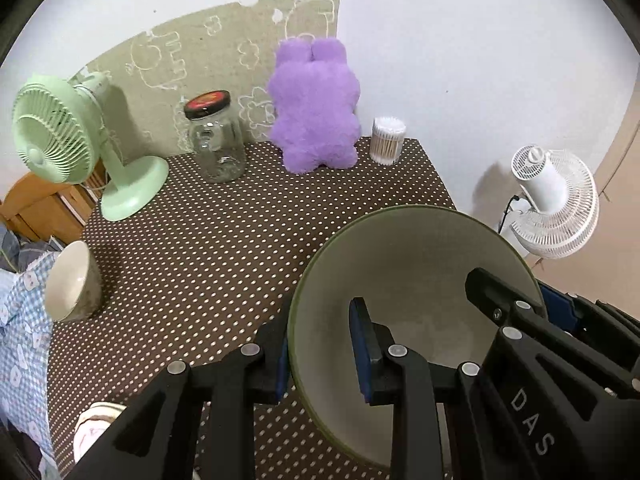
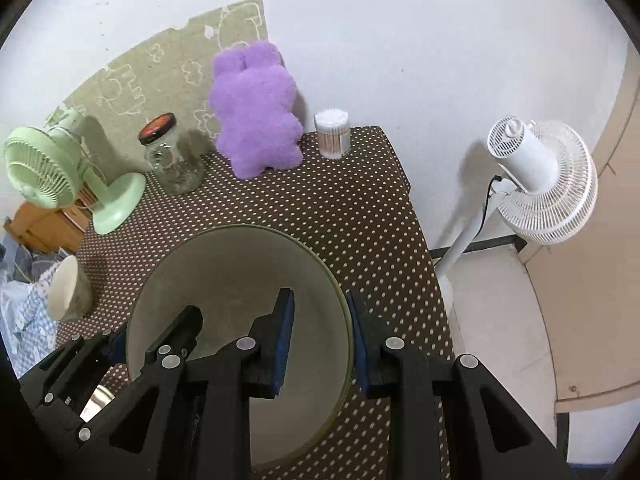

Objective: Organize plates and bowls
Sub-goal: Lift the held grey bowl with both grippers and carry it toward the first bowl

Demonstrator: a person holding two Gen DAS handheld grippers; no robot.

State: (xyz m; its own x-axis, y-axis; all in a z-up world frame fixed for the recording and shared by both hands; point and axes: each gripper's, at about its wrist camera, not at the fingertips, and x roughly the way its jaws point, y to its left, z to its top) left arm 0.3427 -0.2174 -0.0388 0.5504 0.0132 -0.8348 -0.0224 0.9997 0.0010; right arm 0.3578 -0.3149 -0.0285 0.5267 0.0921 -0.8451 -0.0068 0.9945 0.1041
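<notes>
Green-rimmed bowl (image 1: 404,264) (mouth tilted toward cameras) clamped between both hand-held grippers.

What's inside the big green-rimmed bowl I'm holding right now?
The green-rimmed bowl shows a bare, cream interior, apart from one finger of the left gripper and one of the right gripper clamped over opposite rims. Those fingers hide part of the bottom.

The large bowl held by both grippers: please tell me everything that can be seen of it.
The large round bowl with the olive-green rim has a smooth, pale cream inside that looks like glazed ceramic or melamine, and it appears empty. It is tilted, opening toward the cameras, above the brown polka-dot tablecloth. The left gripper clamps its rim on one side, the right gripper on the opposite side, each with one blue pad inside and one outside. Nothing else touches it.
</notes>
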